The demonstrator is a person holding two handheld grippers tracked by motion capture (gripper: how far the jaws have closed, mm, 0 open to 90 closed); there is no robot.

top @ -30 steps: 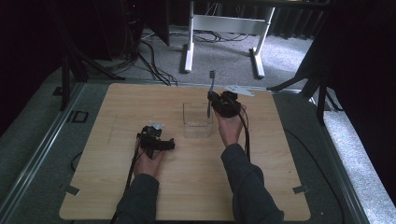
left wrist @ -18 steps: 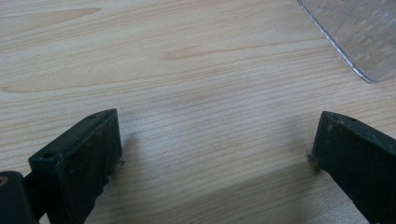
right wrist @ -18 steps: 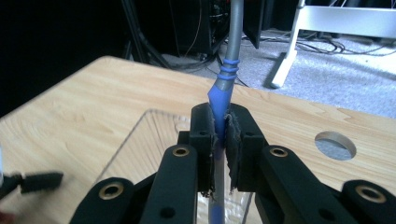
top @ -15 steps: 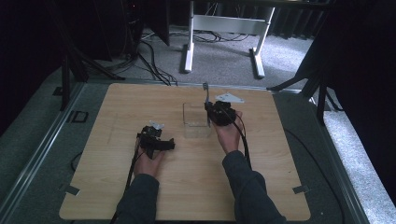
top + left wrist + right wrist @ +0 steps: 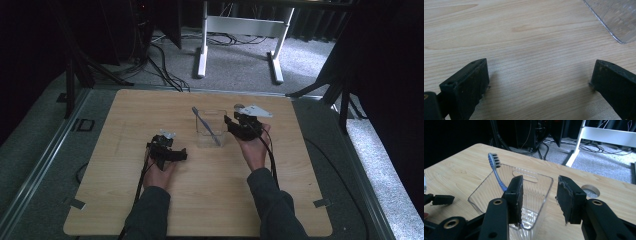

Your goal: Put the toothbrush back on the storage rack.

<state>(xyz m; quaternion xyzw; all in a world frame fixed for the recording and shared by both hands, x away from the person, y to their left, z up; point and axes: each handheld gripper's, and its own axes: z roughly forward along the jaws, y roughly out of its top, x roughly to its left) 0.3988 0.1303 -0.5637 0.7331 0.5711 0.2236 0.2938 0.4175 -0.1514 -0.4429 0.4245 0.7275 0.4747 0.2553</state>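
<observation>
Leaning in the clear container (image 5: 210, 131), the blue toothbrush (image 5: 206, 126) lies free; the right gripper (image 5: 239, 126) has just spread its jaws, the left gripper (image 5: 166, 149) rests spread on the table (image 5: 125, 200).

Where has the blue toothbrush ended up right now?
In the high view the toothbrush leans inside the clear container at mid-table, bristles poking over its far-left rim, just left of the open right hand-held gripper.

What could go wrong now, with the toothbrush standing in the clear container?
1. The toothbrush only leans on the rim of the clear container; it could slide out or tip this light box.
2. The right tongs, whose jaws have just been opening, are empty and close to the container, so withdrawing carelessly may knock it.
</observation>
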